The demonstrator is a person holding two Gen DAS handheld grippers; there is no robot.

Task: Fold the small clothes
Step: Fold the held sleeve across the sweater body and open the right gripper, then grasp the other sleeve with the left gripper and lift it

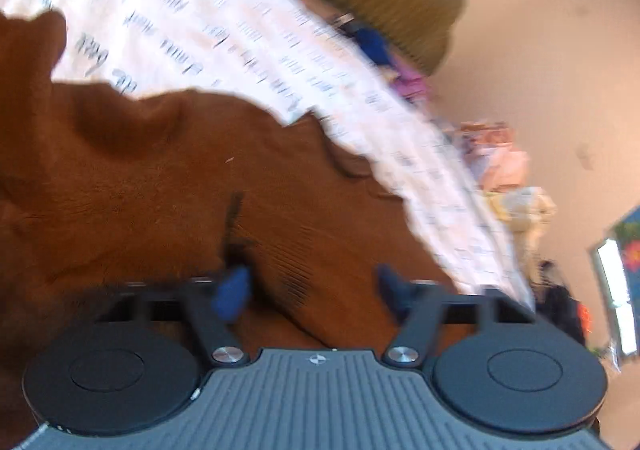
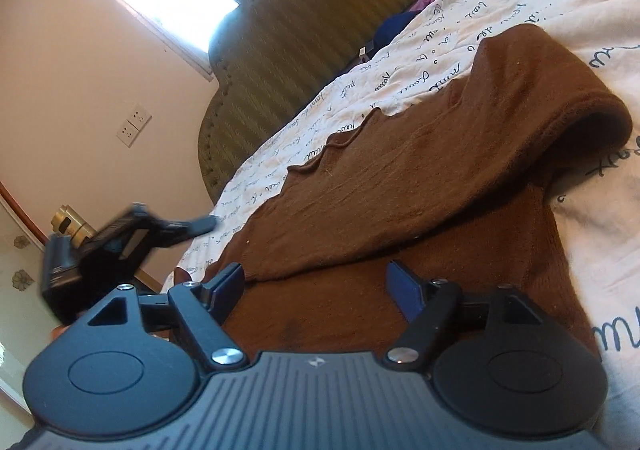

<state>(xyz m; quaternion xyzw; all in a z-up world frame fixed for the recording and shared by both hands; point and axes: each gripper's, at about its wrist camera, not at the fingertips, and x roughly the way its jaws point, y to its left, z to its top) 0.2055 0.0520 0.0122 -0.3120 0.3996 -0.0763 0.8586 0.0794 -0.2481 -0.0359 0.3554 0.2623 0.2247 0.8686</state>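
Brown knit garment (image 2: 400,186) lies partly folded on white script-printed bedsheet (image 2: 520,2). Left gripper (image 1: 314,284) and right gripper (image 2: 316,286): both jaws spread wide, gripping nothing, low over cloth.

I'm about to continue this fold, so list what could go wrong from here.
1. Both grippers, left and right, are open, so the brown garment is unheld and its raised fold could slump.
2. The left wrist view is motion-blurred; a hasty grasp might pinch the printed bedsheet too.
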